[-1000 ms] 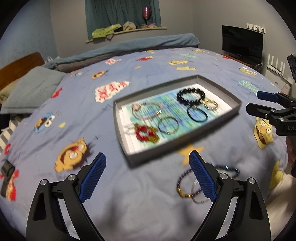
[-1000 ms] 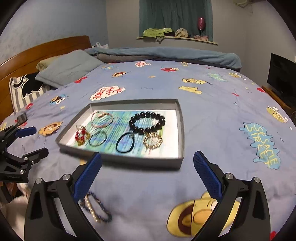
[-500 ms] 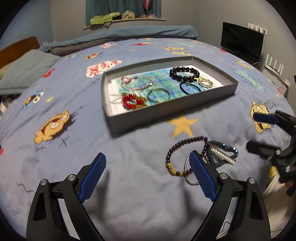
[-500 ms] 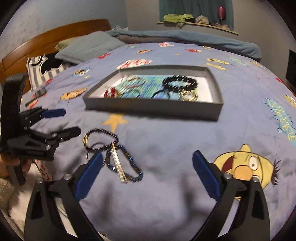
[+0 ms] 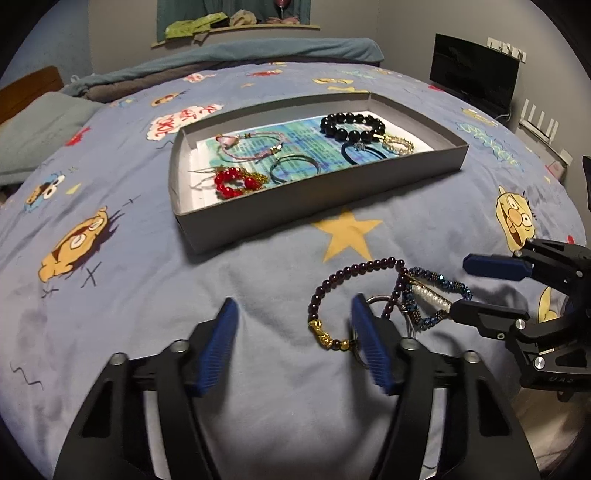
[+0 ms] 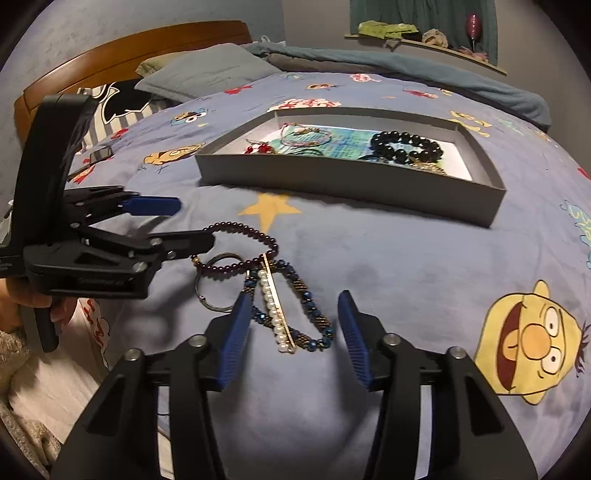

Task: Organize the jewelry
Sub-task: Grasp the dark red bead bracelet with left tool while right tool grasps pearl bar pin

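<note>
A grey tray [image 5: 314, 199] on the bed holds several bracelets, among them black beads [image 5: 351, 125] and red beads [image 5: 232, 181]; it also shows in the right wrist view [image 6: 343, 181]. A loose pile lies on the quilt in front of it: a dark purple bead bracelet [image 5: 332, 284] [image 6: 240, 236], a blue beaded bracelet [image 6: 314, 314], a pearl bar [image 6: 273, 310] and a metal ring [image 6: 210, 280]. My left gripper [image 5: 295, 317] is open, low over the quilt just left of the pile. My right gripper [image 6: 293, 310] is open, its fingers on either side of the blue bracelet and pearl bar.
The blue cartoon quilt [image 5: 110, 295] covers the bed. Pillows [image 6: 207, 70] and a wooden headboard [image 6: 122, 48] lie at one end. A dark TV [image 5: 474, 70] stands by the wall. A shelf with clothes [image 5: 229, 26] is behind.
Both grippers have come down and in toward the loose pile. Both sets of jaws have narrowed but stay open. The jewelry has not moved.
</note>
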### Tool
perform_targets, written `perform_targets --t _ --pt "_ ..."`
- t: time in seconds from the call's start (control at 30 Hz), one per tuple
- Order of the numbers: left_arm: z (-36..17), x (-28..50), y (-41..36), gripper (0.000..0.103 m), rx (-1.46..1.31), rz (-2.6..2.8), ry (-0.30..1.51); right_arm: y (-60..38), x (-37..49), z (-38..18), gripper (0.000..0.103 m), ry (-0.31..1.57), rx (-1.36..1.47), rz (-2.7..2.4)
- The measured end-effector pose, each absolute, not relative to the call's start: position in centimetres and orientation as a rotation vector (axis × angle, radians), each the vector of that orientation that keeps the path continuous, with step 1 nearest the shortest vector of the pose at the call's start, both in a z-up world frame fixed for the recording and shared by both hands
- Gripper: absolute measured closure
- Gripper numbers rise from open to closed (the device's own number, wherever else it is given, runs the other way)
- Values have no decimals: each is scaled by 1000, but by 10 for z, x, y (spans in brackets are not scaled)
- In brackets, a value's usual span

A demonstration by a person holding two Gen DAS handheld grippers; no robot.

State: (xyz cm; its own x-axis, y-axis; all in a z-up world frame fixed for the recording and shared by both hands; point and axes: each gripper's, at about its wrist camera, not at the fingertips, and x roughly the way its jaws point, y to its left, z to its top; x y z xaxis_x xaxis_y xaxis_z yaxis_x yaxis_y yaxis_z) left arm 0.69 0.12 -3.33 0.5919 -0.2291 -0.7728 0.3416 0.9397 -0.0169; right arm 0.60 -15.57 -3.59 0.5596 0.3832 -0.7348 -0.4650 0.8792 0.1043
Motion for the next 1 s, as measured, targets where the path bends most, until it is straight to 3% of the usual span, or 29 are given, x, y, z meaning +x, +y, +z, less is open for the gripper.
perform_targets --t 0.07,0.13,0.33,0.43,0.6,0.67,0.8,1.0 --pt "-34 8 1 51 132 -347 883 -153 7 -37 70 851 -106 519" --pt "-35 7 -1 56 138 -356 886 -149 6 -38 70 852 -112 531" --pt "-38 7 -8 61 172 -370 887 -141 7 -43 80 865 -139 531" --pt "-37 5 -8 75 172 -390 883 -138 9 -46 80 870 -145 527" --pt "-39 3 -11 81 196 -398 887 -140 12 -49 82 877 -140 510" --pt "-42 5 -12 82 211 -396 893 -139 13 -50 89 880 -137 510" --pt "-42 3 -15 96 251 -383 875 -138 10 -48 95 866 -146 514" --pt "-34 0 -9 96 227 -386 848 -142 7 -42 95 840 -134 514"
